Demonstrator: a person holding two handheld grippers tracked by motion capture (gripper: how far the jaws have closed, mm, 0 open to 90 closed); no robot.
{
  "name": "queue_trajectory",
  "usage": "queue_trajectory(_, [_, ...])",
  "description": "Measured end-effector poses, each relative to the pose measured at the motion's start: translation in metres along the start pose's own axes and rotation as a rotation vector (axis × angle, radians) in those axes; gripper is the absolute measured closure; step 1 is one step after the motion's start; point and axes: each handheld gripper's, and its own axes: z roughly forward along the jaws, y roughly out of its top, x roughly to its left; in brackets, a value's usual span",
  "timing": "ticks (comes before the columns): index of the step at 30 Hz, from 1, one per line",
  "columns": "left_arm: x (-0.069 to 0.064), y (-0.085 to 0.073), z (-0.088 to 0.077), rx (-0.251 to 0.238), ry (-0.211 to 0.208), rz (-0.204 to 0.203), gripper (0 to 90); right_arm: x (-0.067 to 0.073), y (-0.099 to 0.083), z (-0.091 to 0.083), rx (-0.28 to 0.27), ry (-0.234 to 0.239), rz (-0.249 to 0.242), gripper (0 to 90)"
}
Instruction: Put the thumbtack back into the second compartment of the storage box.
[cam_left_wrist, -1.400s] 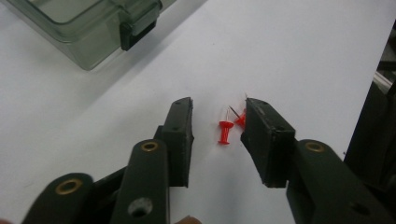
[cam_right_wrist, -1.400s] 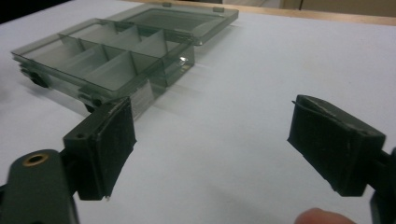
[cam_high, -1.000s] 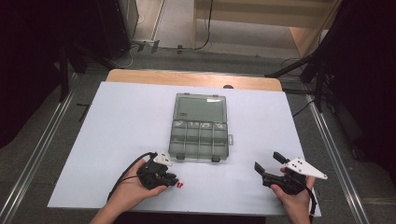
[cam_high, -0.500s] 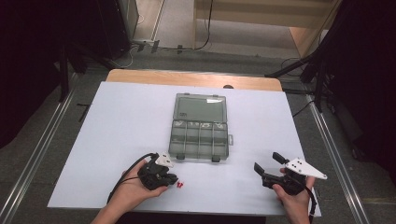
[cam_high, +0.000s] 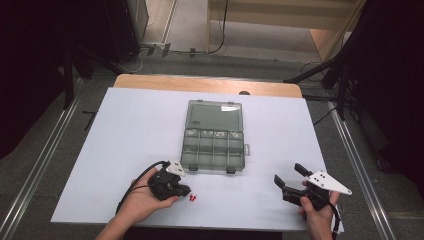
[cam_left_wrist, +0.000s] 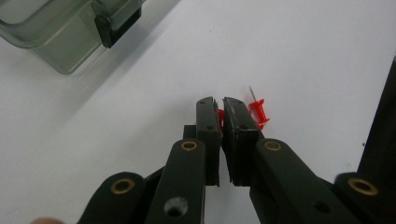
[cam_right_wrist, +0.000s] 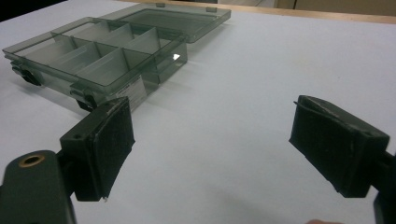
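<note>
Red plastic marks the work: from the high view, two small red push pins (cam_high: 193, 198) lie on the white surface (cam_high: 125, 140) just beside the tip of the left hand-held gripper (cam_high: 186, 191), in front of the open clear organiser box (cam_high: 214, 145), too small there to tell their direction. The left hand (cam_high: 142, 202) lies low on the surface, its hand-held gripper pointing toward the right; the right hand (cam_high: 317, 215) holds the right hand-held gripper (cam_high: 289, 176) aimed away from the person and slightly left, jaws spread, well apart from the pins. Seen from the left gripper view, the jaws have just been closing and now stand almost together, clamped on one red push pin (cam_left_wrist: 220, 116) whose body peeks from the narrow gap; its axis is hidden. A second red push pin (cam_left_wrist: 258, 112) lies just beside the right-hand jaw, long axis slanting, needle pointing up and left in that picture. Seen from the right gripper view, the black pads (cam_right_wrist: 114, 140) stand wide apart over bare surface, nothing between them, with the box (cam_right_wrist: 107, 56) farther off, lid laid back.
</note>
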Motion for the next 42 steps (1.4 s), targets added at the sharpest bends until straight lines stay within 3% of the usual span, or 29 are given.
queue_trajectory(12, [0.007, 0.014, 0.0, -0.013, -0.039, 0.009, 85.3, -0.001, -0.002, -0.001, 0.013, 0.003, -0.016, 14.0])
queue_trajectory(16, [0.01, 0.021, -0.006, -0.015, -0.027, 0.017, 85.3, -0.003, -0.002, 0.0, 0.009, -0.001, 0.001, 14.0])
queue_trajectory(27, [0.011, 0.028, -0.018, -0.049, -0.042, 0.019, 85.3, -0.003, -0.003, 0.006, 0.016, 0.03, 0.031, 14.0])
queue_trajectory(35, [0.007, 0.03, -0.02, -0.069, -0.032, 0.035, 85.3, 0.002, 0.0, 0.011, 0.019, 0.047, 0.011, 14.0])
queue_trajectory(42, [0.01, 0.036, -0.03, -0.098, -0.031, 0.022, 85.2, -0.001, 0.003, 0.008, 0.007, 0.044, 0.011, 14.0])
